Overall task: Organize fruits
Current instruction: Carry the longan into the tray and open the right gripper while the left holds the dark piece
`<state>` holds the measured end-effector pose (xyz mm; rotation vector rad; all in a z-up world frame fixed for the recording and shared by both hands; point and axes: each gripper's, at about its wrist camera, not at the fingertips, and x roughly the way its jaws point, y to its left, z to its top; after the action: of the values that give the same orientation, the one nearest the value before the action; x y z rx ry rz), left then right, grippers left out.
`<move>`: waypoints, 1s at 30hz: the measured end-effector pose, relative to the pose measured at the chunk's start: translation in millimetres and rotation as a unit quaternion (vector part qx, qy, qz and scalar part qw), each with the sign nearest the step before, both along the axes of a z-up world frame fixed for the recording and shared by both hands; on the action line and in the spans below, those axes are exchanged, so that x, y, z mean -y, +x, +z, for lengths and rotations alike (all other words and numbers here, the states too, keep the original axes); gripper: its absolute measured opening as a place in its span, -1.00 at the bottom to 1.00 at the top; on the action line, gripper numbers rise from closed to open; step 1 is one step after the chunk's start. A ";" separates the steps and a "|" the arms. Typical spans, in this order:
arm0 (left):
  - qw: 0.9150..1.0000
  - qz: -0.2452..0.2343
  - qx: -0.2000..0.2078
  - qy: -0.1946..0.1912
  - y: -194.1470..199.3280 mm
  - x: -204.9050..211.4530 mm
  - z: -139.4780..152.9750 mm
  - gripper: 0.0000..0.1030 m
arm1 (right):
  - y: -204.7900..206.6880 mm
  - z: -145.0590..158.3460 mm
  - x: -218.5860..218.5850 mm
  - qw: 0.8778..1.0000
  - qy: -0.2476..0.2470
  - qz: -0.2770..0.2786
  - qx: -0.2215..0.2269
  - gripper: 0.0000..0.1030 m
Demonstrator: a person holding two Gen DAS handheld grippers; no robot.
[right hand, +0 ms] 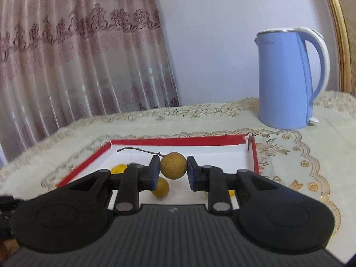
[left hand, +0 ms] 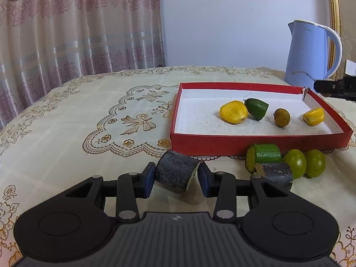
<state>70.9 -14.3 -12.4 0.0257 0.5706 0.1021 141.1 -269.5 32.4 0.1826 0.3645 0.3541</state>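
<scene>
Left claw point(left hand: 175, 175) clamped on a dark cane piece point(left hand: 174, 173), tilted, just off the counter point(left hand: 66, 133), near the red box's point(left hand: 244, 143) front wall. Cane looks stiff and rough-barked, light; the grip across its round sides should hold, the cut end looks slicker. Right claw point(right hand: 173, 169) brackets a longan point(right hand: 173, 165) with its twig, held above the box point(right hand: 178, 142); left pad touches it, a thin gap shows at the right pad, so I can't tell if the grip is firm. Longan: light, thin brittle shell, round so it can roll out; take it across the middle, gentle squeeze. Second longan point(right hand: 160, 188) lies in the box below. Outside the front wall: another cane piece point(left hand: 276, 174), a green cut chunk point(left hand: 263, 156), two green round fruits point(left hand: 304, 163), touching in a cluster. Inside the box: two yellow pieces point(left hand: 233, 112), green wedge point(left hand: 257, 108), longan point(left hand: 282, 117). Far back, blue kettle point(left hand: 309, 55); faint lettering near its top, unreadable.
</scene>
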 end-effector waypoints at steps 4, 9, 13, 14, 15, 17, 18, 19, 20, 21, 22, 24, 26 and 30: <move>1.000 0.004 -0.005 -0.001 1.5 -0.1 -0.3 -0.24 | -2.0 0.3 -6.5 1.000 -0.014 0.004 0.003 -0.52; 1.000 0.006 -0.007 0.008 2.6 2.7 -1.2 -0.23 | 0.6 25.2 -31.2 0.998 -0.063 0.018 0.023 -0.52; 1.000 0.009 -0.006 0.010 2.1 2.5 -1.4 -0.23 | 12.5 39.4 -39.8 0.997 -0.060 0.019 0.041 -0.52; 1.000 0.010 -0.007 0.008 2.1 2.0 -1.5 -0.23 | 14.5 37.0 -38.6 0.998 -0.049 0.018 0.039 -0.52; 1.000 0.011 -0.007 0.007 2.1 1.7 -1.5 -0.23 | 15.5 32.9 -37.0 0.998 -0.042 0.020 0.037 -0.52; 1.000 0.010 -0.008 0.009 2.5 1.9 -1.8 -0.23 | 18.0 21.9 -34.3 0.999 -0.036 0.024 0.027 -0.52; 1.000 0.010 -0.008 0.011 2.4 2.4 -1.6 -0.23 | 20.3 17.7 -33.6 0.999 -0.037 0.021 0.020 -0.52; 1.000 0.009 -0.007 0.013 2.2 3.3 -1.4 -0.23 | 22.1 15.1 -33.0 0.999 -0.038 0.020 0.016 -0.52; 1.000 0.009 -0.006 0.017 1.9 4.6 -1.4 -0.23 | 22.8 12.9 -32.5 0.999 -0.039 0.019 0.015 -0.52; 1.000 0.010 -0.005 0.020 1.5 5.4 -1.3 -0.23 | 23.1 12.2 -31.6 0.999 -0.038 0.017 0.016 -0.52; 1.000 0.010 -0.004 0.021 1.1 5.6 -1.2 -0.23 | 23.2 12.8 -30.5 0.999 -0.036 0.015 0.017 -0.52; 1.000 0.009 -0.004 0.020 0.9 5.5 -1.1 -0.23 | 24.8 12.5 -28.8 0.999 -0.034 0.012 0.016 -0.52; 1.000 0.010 -0.006 0.021 1.1 5.7 -1.3 -0.23 | 29.1 9.3 -28.4 0.999 -0.036 0.006 0.007 -0.52; 1.000 0.010 -0.005 0.022 1.3 5.9 -1.2 -0.23 | 43.1 7.8 -31.5 0.999 -0.046 -0.013 -0.009 -0.52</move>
<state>72.2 -20.3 -13.6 0.0644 0.5789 0.1340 184.1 -238.0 40.3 0.1003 0.3950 0.3090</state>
